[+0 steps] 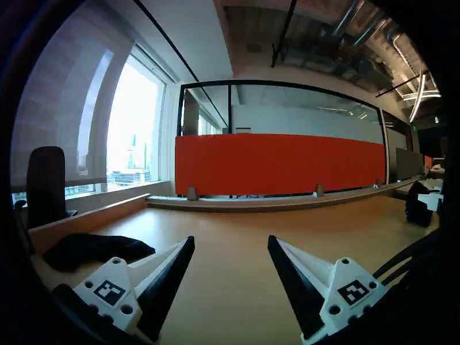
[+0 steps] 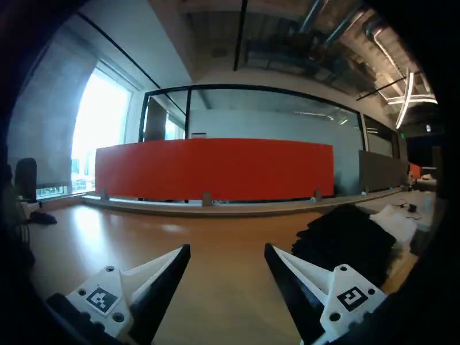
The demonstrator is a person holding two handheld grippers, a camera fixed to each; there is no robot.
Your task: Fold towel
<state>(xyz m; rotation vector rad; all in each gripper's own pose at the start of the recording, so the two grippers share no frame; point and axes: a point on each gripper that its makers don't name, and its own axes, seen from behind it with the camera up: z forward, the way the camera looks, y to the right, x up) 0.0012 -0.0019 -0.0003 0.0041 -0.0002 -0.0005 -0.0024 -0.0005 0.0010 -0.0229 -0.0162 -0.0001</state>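
We list: left gripper [image 1: 230,238], jaws spread, empty, low over the wooden table [image 1: 241,299]. Crumpled black towel [image 1: 95,248] lies on the table just left of its fingers. Right gripper [image 2: 226,247], jaws spread, empty. Dark folded stack [image 2: 348,238] sits to its right.

Open-plan office. Long light-wood desk surface [image 1: 241,230] with a flat orange-red divider panel [image 1: 276,164] along its far edge. Black-framed glass partition wall [image 1: 299,109] behind. Exposed grey ceiling pipes and ducts [image 2: 322,34], crossed strip lights [image 2: 405,98]. Big window [image 1: 135,126] onto city towers, black chair back [image 1: 46,184] beside it.
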